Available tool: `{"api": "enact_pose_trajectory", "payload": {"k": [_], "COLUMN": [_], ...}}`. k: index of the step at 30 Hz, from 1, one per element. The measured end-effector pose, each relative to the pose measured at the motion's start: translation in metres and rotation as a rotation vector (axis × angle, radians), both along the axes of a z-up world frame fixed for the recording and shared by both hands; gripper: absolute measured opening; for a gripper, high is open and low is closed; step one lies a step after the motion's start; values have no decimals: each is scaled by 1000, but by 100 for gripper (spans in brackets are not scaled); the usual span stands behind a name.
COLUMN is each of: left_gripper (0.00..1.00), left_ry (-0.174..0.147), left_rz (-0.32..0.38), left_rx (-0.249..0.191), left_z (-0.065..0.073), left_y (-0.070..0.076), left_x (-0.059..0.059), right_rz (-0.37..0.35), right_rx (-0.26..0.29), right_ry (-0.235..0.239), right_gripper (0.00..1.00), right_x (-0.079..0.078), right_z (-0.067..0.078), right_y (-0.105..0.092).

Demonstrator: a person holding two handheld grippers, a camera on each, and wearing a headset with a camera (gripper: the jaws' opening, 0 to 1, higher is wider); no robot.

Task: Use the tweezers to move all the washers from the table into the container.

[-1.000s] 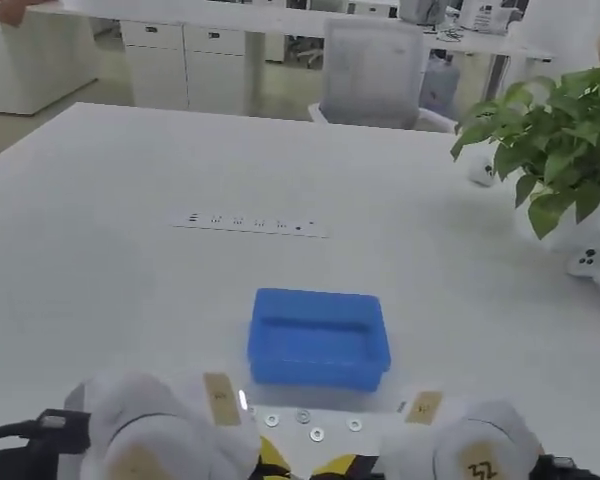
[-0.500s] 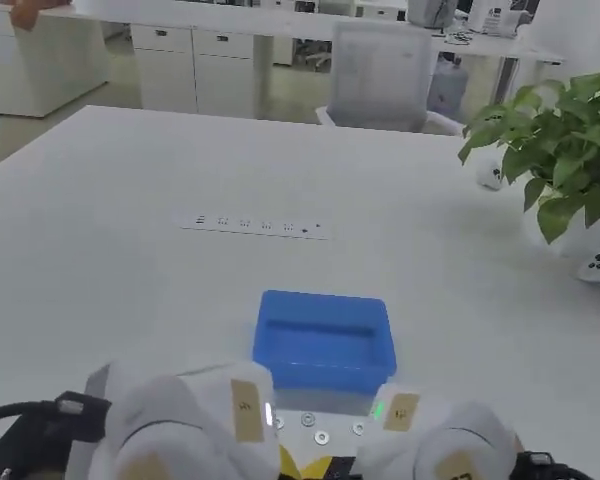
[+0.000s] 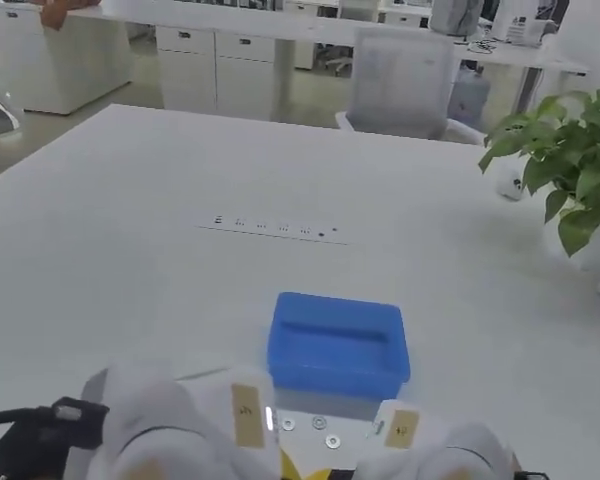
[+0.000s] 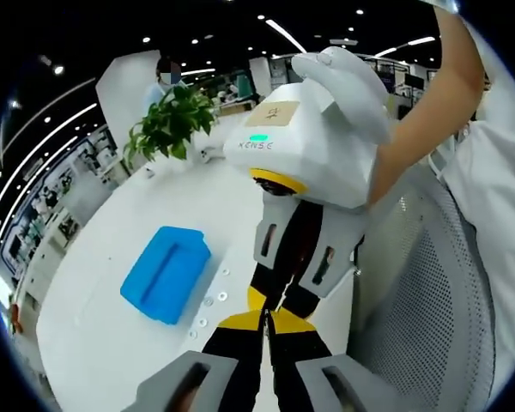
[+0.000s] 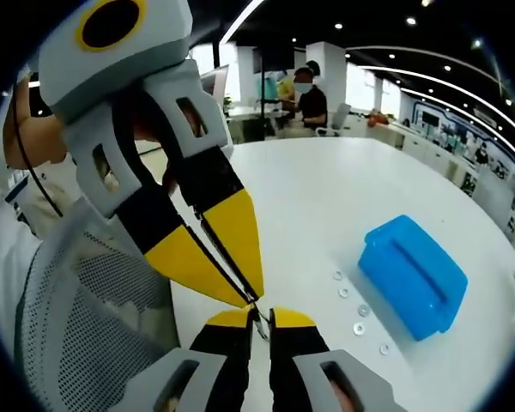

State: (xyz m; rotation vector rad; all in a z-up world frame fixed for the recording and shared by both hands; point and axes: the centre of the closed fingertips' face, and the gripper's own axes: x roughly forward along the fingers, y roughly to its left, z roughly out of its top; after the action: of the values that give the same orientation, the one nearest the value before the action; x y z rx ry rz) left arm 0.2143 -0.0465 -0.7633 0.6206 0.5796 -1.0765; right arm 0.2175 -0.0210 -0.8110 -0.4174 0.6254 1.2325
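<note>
A blue container (image 3: 338,345) sits on the white table (image 3: 130,220), with several washers (image 3: 318,423) on the table just in front of it. Both grippers' white housings meet at the bottom edge of the head view. In the right gripper view the left gripper (image 5: 245,296) comes down from the upper left, shut on thin metal tweezers (image 5: 227,257). The tweezers' lower end sits between the nearly touching yellow tips of my right gripper (image 5: 262,322). The left gripper view has my left gripper (image 4: 264,322) shut, the right gripper (image 4: 273,299) tip to tip with it, the container (image 4: 166,273) and the washers (image 4: 208,302) beyond.
A leafy potted plant (image 3: 570,160) stands at the table's right edge. A row of sockets (image 3: 275,228) is set into the table's middle, and a grey chair (image 3: 400,85) waits at the far side. A mesh chair back (image 5: 86,326) is close behind the grippers.
The head camera has shifted, so the whole picture has slid. Relative to the container, the right gripper has moved left, closer to the left gripper.
</note>
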Motion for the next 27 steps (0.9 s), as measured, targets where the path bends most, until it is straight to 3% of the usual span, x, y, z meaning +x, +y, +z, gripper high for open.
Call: {"api": "enact_pose_trajectory", "payload": {"k": [3,4,6,9,13,16,19,22,25,27], "left_gripper": [0,5,17,23,39,44,55,68,79,87], "left_ry": [7,9,71,78,74,87,39,-16,-22,-44], "left_rz": [129,174,249,371,546,624,704,793,854,893], "left_rx": [-50,-65,-126,-238,-309,-309,-315,-290,-276,-292], "left_z": [0,0,0,9,12,8,8,4,-2,-1], "left_y": [5,8,12,25,54,74,92,112,121,126], "left_x": [5,6,3,5,3,-5,-7,-9,-11,-10], "right_rz": [-8,-8,-26,-58,-92,-110,-119,-126,-144,-157], "right_rx": [-24,-22,-15,-5,29,48,70,90,107,120], "right_ry": [-29,-31,-19,-4,23,36,11,-4,-14,-24], "right_gripper": [2,2,2,2,2,1,1,1,2,2], "right_x": [3,4,5,6,8,14,25,38,53,62], "right_z": [0,0,0,1,6,11,20,26,33,39], "right_y": [-1,-2,-3,-7,-6,-3,0,3,5,5]}}
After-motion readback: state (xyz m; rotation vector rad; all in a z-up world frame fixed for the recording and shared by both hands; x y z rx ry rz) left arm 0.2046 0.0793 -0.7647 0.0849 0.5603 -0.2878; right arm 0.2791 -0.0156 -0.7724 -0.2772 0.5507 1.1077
